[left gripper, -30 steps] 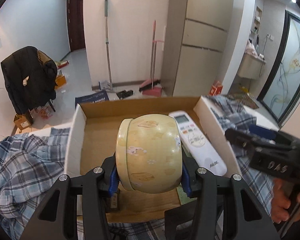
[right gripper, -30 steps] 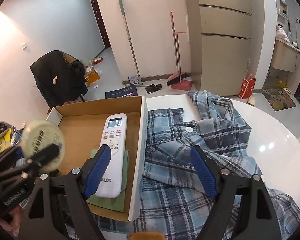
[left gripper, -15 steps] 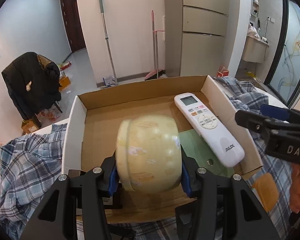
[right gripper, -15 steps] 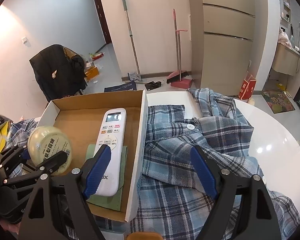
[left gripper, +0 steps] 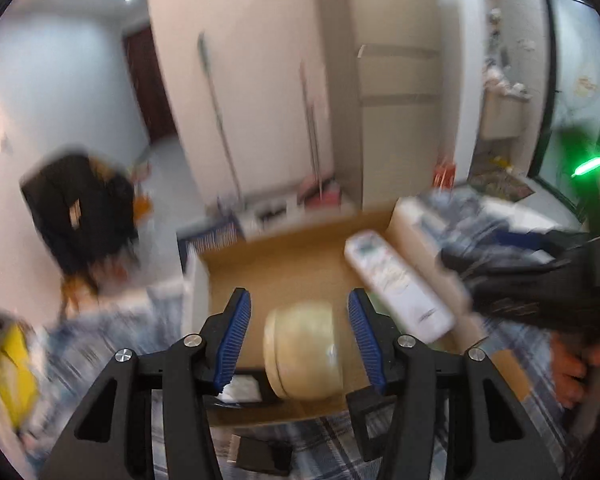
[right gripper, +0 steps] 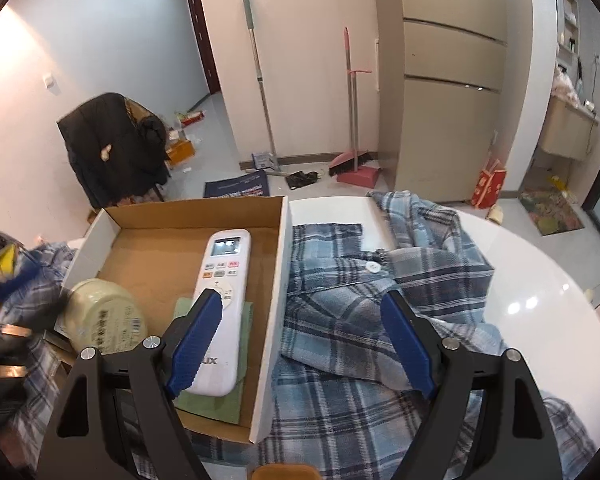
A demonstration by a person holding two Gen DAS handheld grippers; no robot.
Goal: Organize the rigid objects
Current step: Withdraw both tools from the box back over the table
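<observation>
My left gripper [left gripper: 296, 332] stands spread around the cream jar [left gripper: 302, 354] — jar resting on its side in the cardboard box [right gripper: 140, 220], beside the remote [right gripper: 220, 312]. Right gripper [right gripper: 300, 340] spread, empty — parked over the box wall and shirt.

In the box [right gripper: 100, 220], bare floor lies open behind the jar [right gripper: 104, 314] and left of the remote [right gripper: 220, 316]. The remote fills the right side; the jar blocks the near-left corner. Right of the box, a shirt [right gripper: 360, 320] covers the table [right gripper: 540, 280].
</observation>
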